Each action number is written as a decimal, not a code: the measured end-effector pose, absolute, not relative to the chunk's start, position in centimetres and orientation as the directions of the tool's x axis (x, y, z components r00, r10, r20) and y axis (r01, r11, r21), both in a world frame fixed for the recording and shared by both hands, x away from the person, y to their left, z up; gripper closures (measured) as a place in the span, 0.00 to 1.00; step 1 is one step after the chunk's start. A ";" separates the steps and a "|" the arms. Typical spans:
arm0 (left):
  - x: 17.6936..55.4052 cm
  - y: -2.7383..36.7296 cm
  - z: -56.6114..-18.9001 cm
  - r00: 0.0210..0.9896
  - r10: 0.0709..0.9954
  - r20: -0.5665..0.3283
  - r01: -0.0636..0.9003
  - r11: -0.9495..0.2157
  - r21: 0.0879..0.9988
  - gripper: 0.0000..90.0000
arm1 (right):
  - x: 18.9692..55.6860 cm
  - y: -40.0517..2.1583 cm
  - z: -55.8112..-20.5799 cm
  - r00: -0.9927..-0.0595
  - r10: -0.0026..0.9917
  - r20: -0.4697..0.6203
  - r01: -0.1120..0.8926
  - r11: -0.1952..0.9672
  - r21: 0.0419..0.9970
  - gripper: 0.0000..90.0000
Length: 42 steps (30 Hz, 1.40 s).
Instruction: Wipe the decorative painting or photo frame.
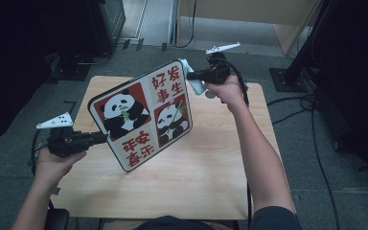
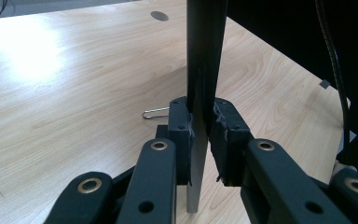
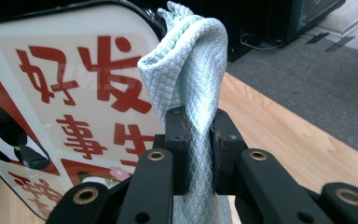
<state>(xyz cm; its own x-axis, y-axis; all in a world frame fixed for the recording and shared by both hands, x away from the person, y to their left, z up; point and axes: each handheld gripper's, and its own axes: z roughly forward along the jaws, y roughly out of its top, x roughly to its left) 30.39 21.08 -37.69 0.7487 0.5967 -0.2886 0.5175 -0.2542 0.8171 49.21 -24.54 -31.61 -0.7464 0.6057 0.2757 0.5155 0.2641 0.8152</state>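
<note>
Black jaws of the left gripper clamp the near-left edge of a panda-printed board, holding it tilted on its lower corner above the wooden table, printed face turned up toward the person. At the board's far right corner, the right gripper is closed tight on a bunched pale-green cloth, which rests against the board's rounded top edge beside the red characters. The board's long axis runs from the near left, where it is pinned, up to the far right, so the cloth sits at the high end with the whole face lying down and to the left of it. The right forearm stretches forward across the table; the left wrist stays low at the table's near-left side. A wipe down that face looks likeliest next.
</note>
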 end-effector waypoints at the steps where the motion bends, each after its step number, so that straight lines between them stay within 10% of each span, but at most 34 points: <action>1: 30.4 21.1 -37.7 0.749 0.597 -0.288 0.518 -0.254 0.817 0.88 | 49.2 -24.5 -31.7 -0.746 0.606 0.277 0.517 0.266 0.813 0.89; 42: 30.4 21.0 -37.8 0.749 0.596 -0.288 0.517 -0.255 0.817 0.88 | 47.7 -24.8 -35.7 -0.721 0.632 0.284 0.563 0.296 0.772 0.89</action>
<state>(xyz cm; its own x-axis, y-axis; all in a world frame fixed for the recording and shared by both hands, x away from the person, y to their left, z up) 30.35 21.04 -37.76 0.7492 0.5965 -0.2878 0.5171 -0.2553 0.8170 47.69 -24.84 -35.66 -0.7213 0.6319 0.2835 0.5626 0.2959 0.7720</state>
